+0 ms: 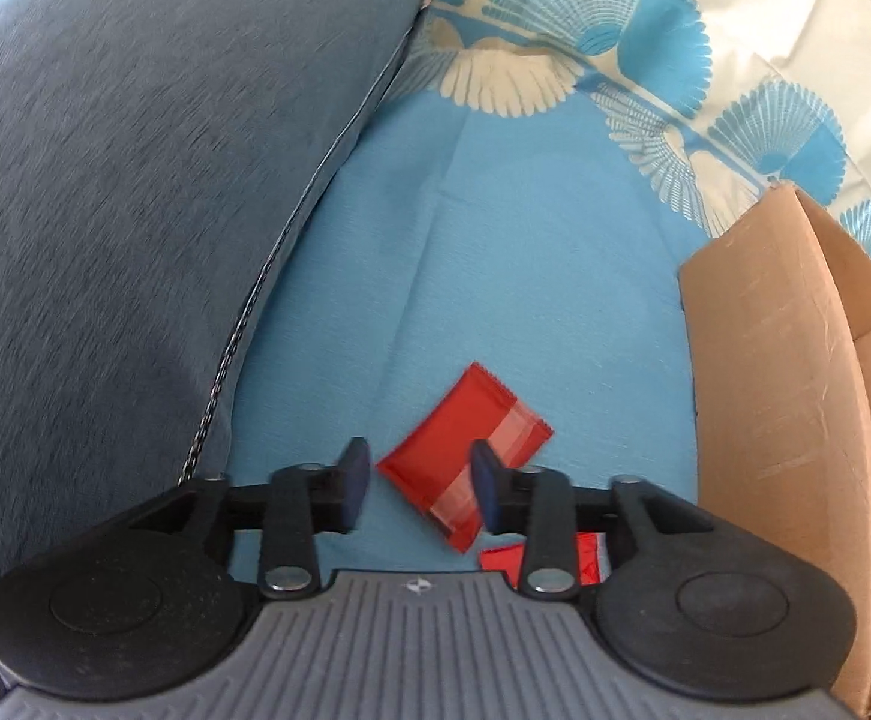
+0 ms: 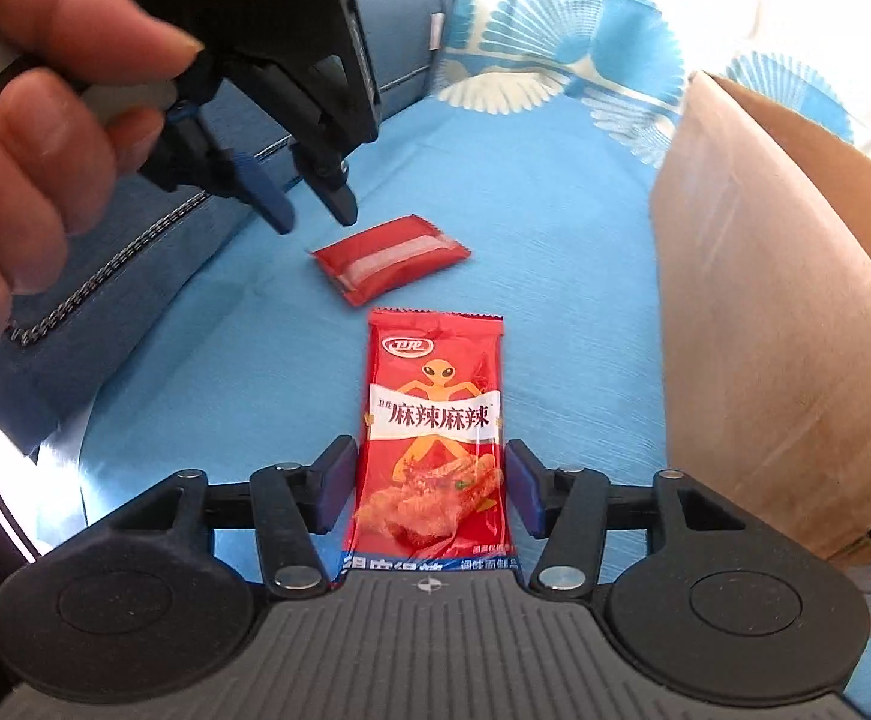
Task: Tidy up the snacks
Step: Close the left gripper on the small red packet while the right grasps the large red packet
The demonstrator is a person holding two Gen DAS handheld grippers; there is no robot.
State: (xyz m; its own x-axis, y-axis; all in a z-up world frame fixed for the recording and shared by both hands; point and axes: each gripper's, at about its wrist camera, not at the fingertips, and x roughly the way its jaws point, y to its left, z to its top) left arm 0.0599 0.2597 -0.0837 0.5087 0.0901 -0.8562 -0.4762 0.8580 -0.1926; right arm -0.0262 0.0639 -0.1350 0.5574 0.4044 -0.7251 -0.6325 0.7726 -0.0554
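Note:
A small red snack packet [image 1: 465, 456] [image 2: 390, 264] lies on the blue cloth [image 1: 495, 240]. My left gripper [image 1: 420, 489] [image 2: 314, 216] hovers just above its near end, open and holding nothing. A longer red packet with an orange alien figure [image 2: 435, 420] lies flat on the cloth, and only its corner [image 1: 585, 558] shows in the left wrist view. My right gripper [image 2: 429, 492] straddles its lower half. The pads stand right at the two long edges, and the packet is not buckled or lifted.
An open cardboard box [image 1: 783, 390] [image 2: 765, 330] stands close on the right. A dark blue cushion with a zip [image 1: 135, 180] [image 2: 135, 276] fills the left. A person's hand [image 2: 27, 138] holds the left gripper. Fan-patterned fabric [image 1: 615, 48] lies behind.

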